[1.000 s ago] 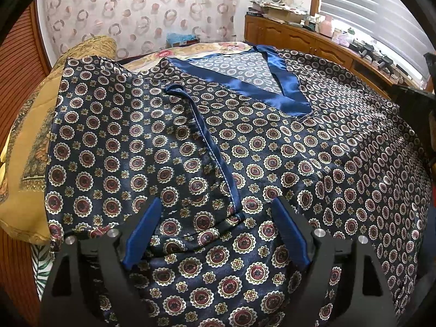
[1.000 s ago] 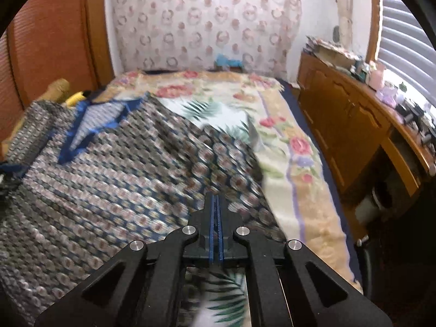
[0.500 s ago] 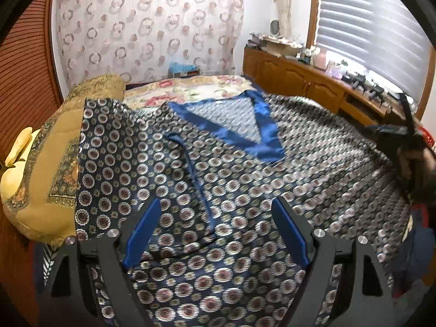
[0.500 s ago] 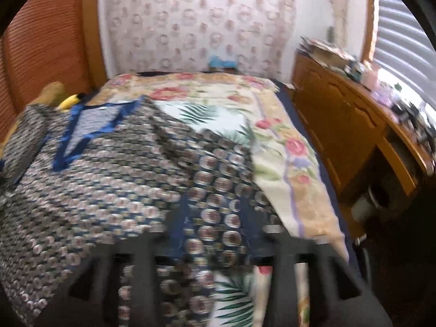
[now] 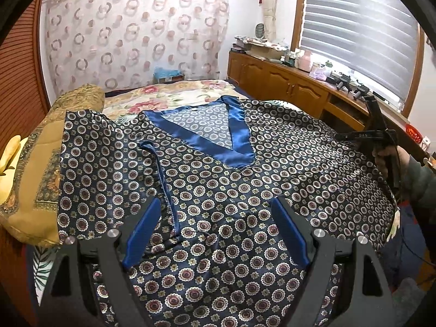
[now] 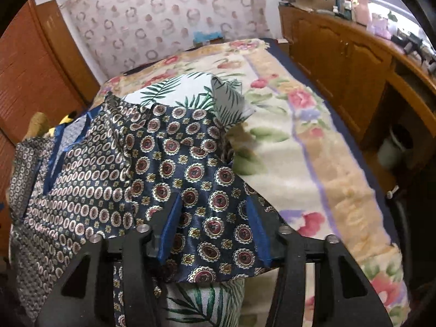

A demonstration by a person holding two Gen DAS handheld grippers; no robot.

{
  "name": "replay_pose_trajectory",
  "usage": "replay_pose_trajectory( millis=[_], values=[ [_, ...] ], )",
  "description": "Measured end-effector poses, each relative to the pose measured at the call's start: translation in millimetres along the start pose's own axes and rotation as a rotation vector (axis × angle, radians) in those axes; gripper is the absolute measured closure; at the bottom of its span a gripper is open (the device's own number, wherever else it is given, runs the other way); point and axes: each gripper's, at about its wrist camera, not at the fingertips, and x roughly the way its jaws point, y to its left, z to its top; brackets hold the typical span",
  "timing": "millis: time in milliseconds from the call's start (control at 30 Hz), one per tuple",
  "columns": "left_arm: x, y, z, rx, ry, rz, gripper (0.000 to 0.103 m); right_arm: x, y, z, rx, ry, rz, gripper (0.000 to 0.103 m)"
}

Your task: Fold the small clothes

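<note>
A navy satin garment (image 5: 218,179) with round medallion print lies spread face up on the bed. Its blue V-neck trim (image 5: 218,147) points toward me, and a thin blue strap (image 5: 163,179) runs down its left half. My left gripper (image 5: 215,231) hovers open above the near hem with nothing between its fingers. In the right wrist view the garment's right edge (image 6: 174,169) lies between the blue pads of my right gripper (image 6: 212,220). Its jaws are closing, but the pads still stand apart from the cloth. A hand (image 5: 384,160) holds that gripper at the far right.
A palm-leaf cloth (image 6: 190,92) and a floral bedspread (image 6: 299,163) lie under the garment. A gold cushion (image 5: 35,163) sits at the bed's left side. Wooden cabinets (image 6: 340,54) with clutter on top line the right wall under the window blinds (image 5: 354,27).
My right gripper went from fully shut to parted and dropped onto the garment's right edge. The left gripper drew up and back, staying open, so more of the garment shows.
</note>
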Motion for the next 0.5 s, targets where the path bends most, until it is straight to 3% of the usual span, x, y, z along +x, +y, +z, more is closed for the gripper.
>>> replay_pose_trajectory(
  millis=[67,167,233,333,500],
  values=[
    [-1,-1,-1,0.001,-0.001,0.001,0.019,-1,6,0,-0.017,-0.002,0.009,0.075],
    [-1,-1,-2,-0.003,-0.003,0.001,0.019,-3,20,-1,-0.078,-0.010,-0.054,0.083],
    [-1,0,-2,-0.006,-0.003,0.003,0.019,-3,26,-1,-0.122,-0.021,-0.115,0.095],
    [-3,1,-4,-0.013,-0.005,0.005,0.019,-6,34,-4,-0.170,-0.034,-0.162,0.102],
    [-4,2,-6,-0.022,-0.008,0.007,0.019,-19,52,-5,-0.221,-0.078,-0.149,0.103]
  ],
)
